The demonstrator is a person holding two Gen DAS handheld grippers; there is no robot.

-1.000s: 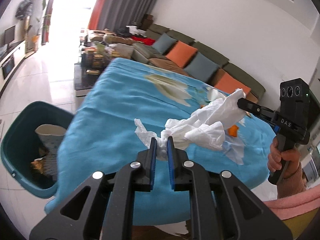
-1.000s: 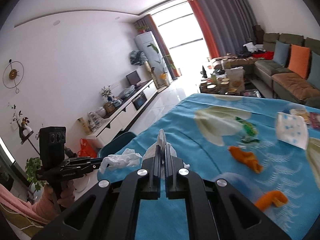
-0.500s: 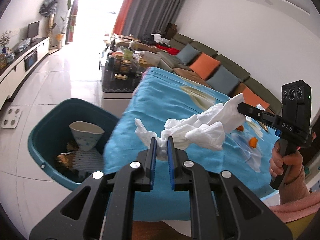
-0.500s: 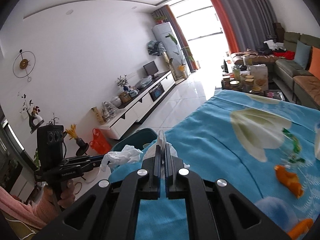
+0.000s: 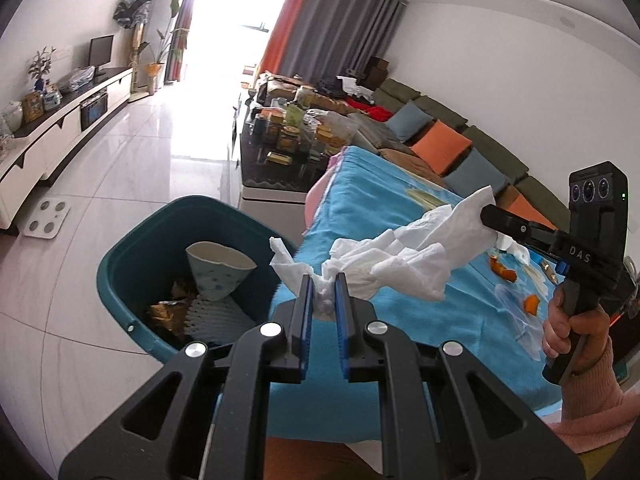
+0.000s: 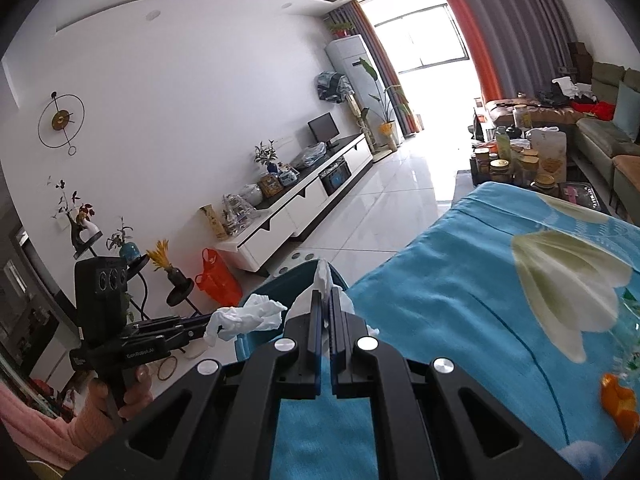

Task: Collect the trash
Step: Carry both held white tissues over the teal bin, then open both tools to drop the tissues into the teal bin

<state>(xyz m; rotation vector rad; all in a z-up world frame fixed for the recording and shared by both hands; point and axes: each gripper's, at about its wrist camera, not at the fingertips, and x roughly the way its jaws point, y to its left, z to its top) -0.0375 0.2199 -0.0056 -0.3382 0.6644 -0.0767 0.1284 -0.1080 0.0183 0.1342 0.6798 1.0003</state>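
Left wrist view shows left tongs (image 5: pixel 323 294) and right tongs (image 5: pixel 487 213) both clamped on one crumpled tissue (image 5: pixel 400 256); uneven release could drop it beside the teal bin (image 5: pixel 132 248).

"DAS" on right hand-held gripper (image 5: pixel 489 216), "GenRobot.AI" on left hand-held gripper (image 6: pixel 210 325)

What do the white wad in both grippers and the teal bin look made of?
White wad: thin tissue paper, matte, by its soft crumples and torn edges. Teal bin: likely moulded plastic, by its smooth, faintly glossy walls and a rivet at the rim.
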